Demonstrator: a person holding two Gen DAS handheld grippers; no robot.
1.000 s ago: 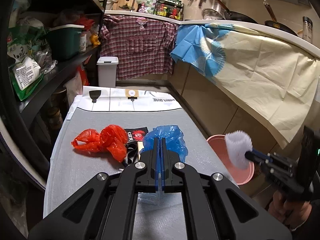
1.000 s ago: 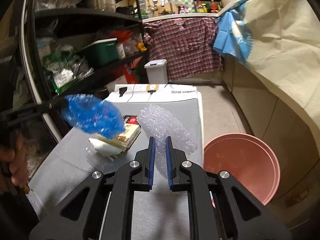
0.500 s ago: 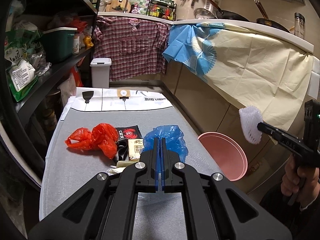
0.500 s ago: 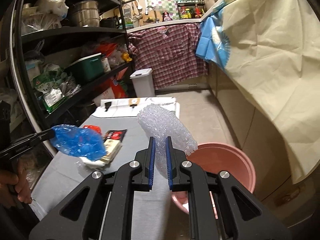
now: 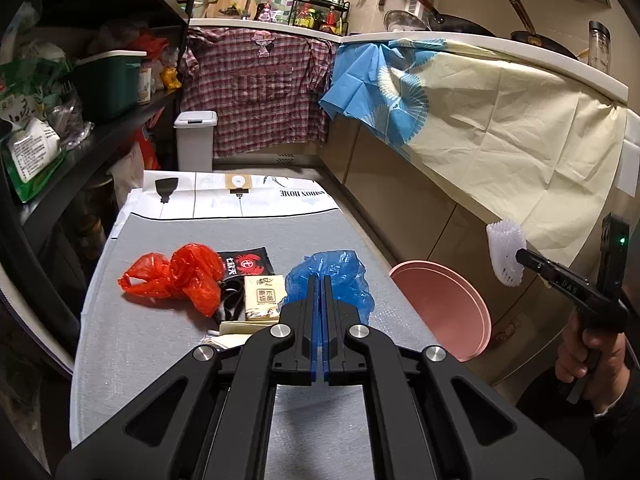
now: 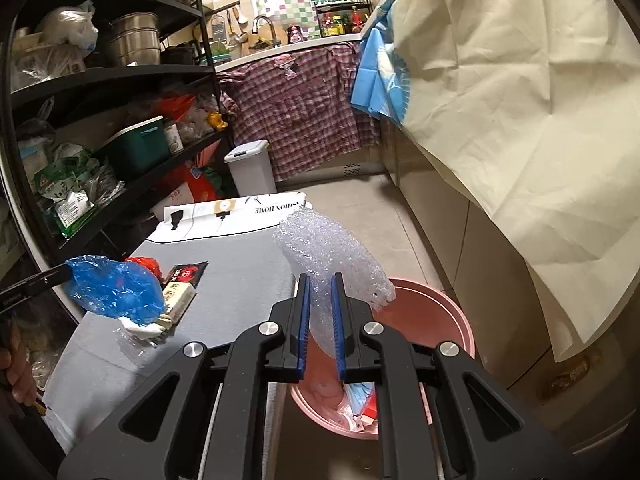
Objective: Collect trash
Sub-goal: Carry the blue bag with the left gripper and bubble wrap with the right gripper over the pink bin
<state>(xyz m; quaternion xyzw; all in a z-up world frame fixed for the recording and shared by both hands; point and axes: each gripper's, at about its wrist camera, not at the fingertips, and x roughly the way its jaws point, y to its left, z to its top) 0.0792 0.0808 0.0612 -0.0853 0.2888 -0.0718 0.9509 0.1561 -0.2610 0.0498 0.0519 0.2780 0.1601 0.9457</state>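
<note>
My left gripper [image 5: 322, 280] is shut on a crumpled blue plastic bag [image 5: 332, 276] and holds it above the grey table [image 5: 160, 340]; the bag also shows in the right wrist view [image 6: 116, 290]. My right gripper [image 6: 320, 284] holds a piece of clear bubble wrap [image 6: 332, 256] over the pink bin [image 6: 440, 320]; its jaws stand a little apart around the wrap. The bin [image 5: 444, 308] stands on the floor right of the table and holds some trash [image 6: 360, 404]. A red plastic bag [image 5: 176, 276], a black packet [image 5: 246, 266] and a beige carton [image 5: 262, 296] lie on the table.
Black shelves [image 5: 80, 128] full of goods run along the left. A white lidded bin [image 5: 195, 140] stands beyond the table. Cabinets draped with a cream cloth [image 5: 500, 140] run along the right. Clear wrapper scraps [image 6: 136, 334] lie near the table's front.
My right gripper has carried the bubble wrap from above the table to over the pink bin, and its jaws have parted slightly. My left gripper has lifted back with the blue bag.
</note>
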